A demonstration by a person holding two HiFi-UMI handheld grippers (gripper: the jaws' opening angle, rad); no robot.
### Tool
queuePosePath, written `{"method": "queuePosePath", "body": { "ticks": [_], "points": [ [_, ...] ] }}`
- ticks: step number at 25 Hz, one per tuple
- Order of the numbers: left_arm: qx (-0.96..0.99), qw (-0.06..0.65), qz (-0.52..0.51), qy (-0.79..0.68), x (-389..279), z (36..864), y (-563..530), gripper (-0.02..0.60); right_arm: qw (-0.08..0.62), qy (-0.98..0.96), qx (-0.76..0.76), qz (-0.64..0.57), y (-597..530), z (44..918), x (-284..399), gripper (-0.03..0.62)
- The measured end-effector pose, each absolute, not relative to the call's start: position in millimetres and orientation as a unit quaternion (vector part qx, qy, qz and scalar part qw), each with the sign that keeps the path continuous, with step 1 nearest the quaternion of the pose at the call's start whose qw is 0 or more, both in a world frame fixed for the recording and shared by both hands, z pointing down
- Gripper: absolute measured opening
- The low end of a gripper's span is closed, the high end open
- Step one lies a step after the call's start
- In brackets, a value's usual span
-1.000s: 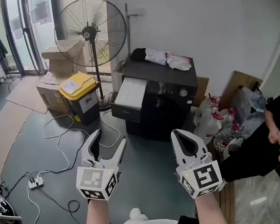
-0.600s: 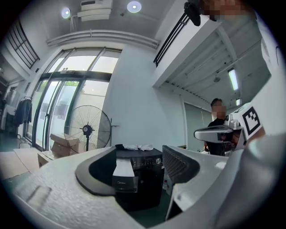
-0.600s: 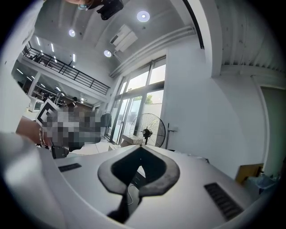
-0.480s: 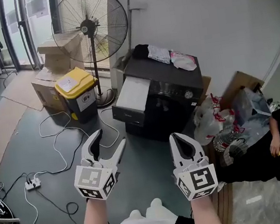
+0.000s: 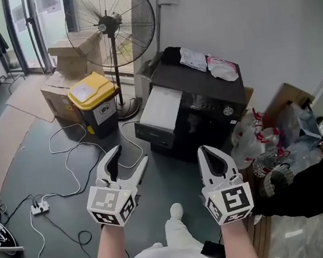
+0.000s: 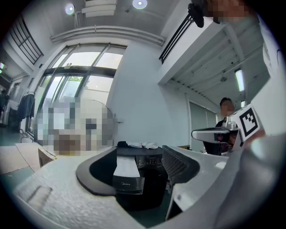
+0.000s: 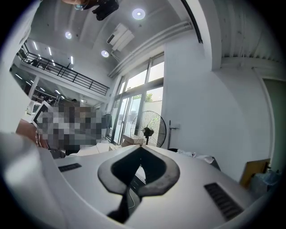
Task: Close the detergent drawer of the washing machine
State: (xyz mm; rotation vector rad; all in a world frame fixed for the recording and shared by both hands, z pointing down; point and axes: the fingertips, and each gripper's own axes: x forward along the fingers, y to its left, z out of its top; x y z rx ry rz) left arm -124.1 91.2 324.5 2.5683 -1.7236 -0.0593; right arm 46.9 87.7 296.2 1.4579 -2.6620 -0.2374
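Note:
A black washing machine (image 5: 204,110) stands against the white wall. Its detergent drawer (image 5: 160,110) juts out toward me at the front left, its white top showing. Both grippers hang in the air short of the machine, touching nothing. My left gripper (image 5: 128,157) is open, and in the left gripper view the drawer (image 6: 126,172) shows between the spread jaws of that gripper (image 6: 138,172). My right gripper (image 5: 206,152) is shut with nothing in it; its jaws meet at the tips in the right gripper view (image 7: 140,148).
Folded cloths (image 5: 209,64) lie on the machine's top. A standing fan (image 5: 111,24), a yellow-lidded bin (image 5: 94,104) and cardboard boxes (image 5: 66,73) sit to the left. Cables (image 5: 73,162) and a power strip (image 5: 39,206) cross the floor. Bags (image 5: 267,133) and a seated person (image 5: 317,183) are right.
The head view has drawn a little closer to the machine, and a foot now shows below between the grippers. Both grippers keep their poses and states.

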Motion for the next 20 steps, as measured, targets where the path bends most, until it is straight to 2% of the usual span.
{"method": "queuePosePath", "body": {
  "ticks": [12,20],
  "points": [
    [0.812,0.049,-0.017,-0.581,-113.9,338.7,-16.1,0.318,0.048,-0.884,0.461,-0.064,-28.7,306.4,64.7,0.000],
    [0.795,0.106,-0.034,-0.596,-113.0,372.5,-83.1,0.318,0.062,-0.897,0.435,-0.049,-108.7,325.3,70.1,0.000]
  ]
}}
